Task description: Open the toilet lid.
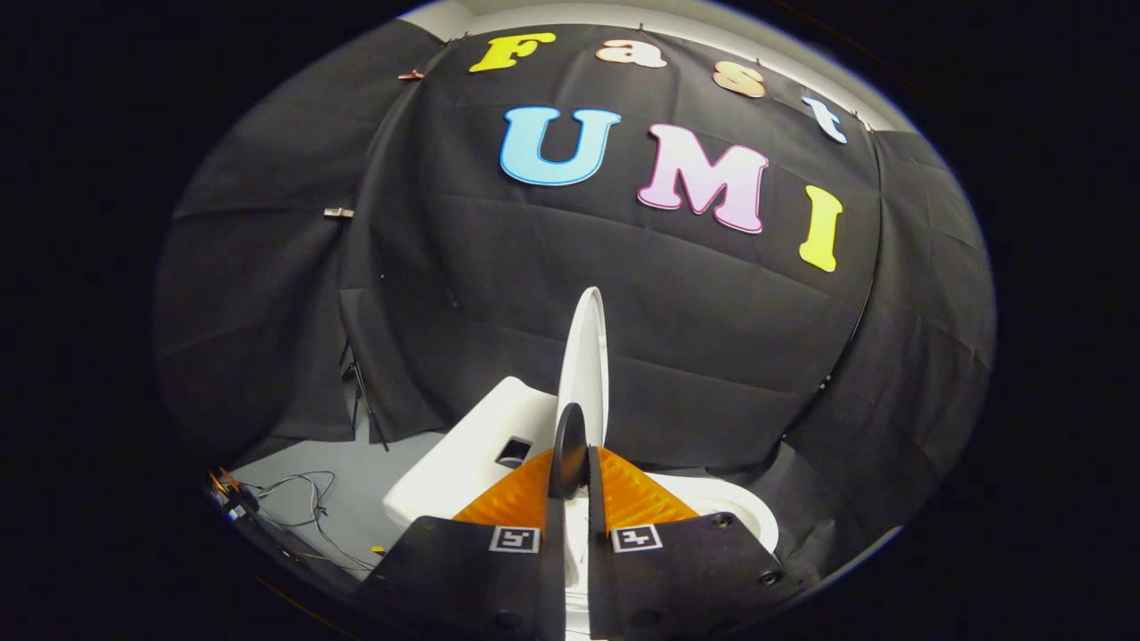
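Observation:
The white toilet lid (pixel 585 356) stands raised and shows edge-on as a thin tall sliver rising just ahead of my fingers. My gripper (pixel 575 467) is shut on its near edge, with a finger pressed against each side. A small dark round piece (pixel 568 445) sits at the lid's edge between the fingertips. The white toilet tank (pixel 472 454), with a dark square opening, lies to the left of the lid. The seat and bowl rim (pixel 735 516) curve away to the right of the fingers.
Loose cables (pixel 307 507) lie on the grey floor (pixel 356 481) left of the toilet. A thin dark stand (pixel 361 396) leans by the black cloth wall (pixel 712 356), which hangs close behind and around the toilet.

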### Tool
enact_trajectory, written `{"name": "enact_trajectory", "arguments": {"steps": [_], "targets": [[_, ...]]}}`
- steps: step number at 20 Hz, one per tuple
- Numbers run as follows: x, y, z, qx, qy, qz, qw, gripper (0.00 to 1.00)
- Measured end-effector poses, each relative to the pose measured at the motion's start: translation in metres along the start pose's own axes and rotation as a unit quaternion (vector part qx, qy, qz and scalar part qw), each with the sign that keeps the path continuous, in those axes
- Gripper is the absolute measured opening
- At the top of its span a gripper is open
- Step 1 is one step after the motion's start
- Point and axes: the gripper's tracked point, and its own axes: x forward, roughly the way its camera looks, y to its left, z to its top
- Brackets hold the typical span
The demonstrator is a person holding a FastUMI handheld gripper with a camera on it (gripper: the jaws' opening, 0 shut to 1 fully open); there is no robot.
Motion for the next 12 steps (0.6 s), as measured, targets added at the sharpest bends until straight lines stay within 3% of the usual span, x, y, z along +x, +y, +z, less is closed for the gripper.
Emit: {"name": "enact_trajectory", "arguments": {"steps": [5,8,10,12], "targets": [[-0.001,-0.001,-0.001,-0.002,-0.006,-0.016,1.0,0.15],[-0.009,0.004,0.0,0.006,-0.008,-0.004,1.0,0.19],[-0.017,0.007,0.002,-0.003,-0.014,0.006,1.0,0.31],[-0.025,0.01,0.005,-0.006,-0.02,0.017,1.0,0.53]]}}
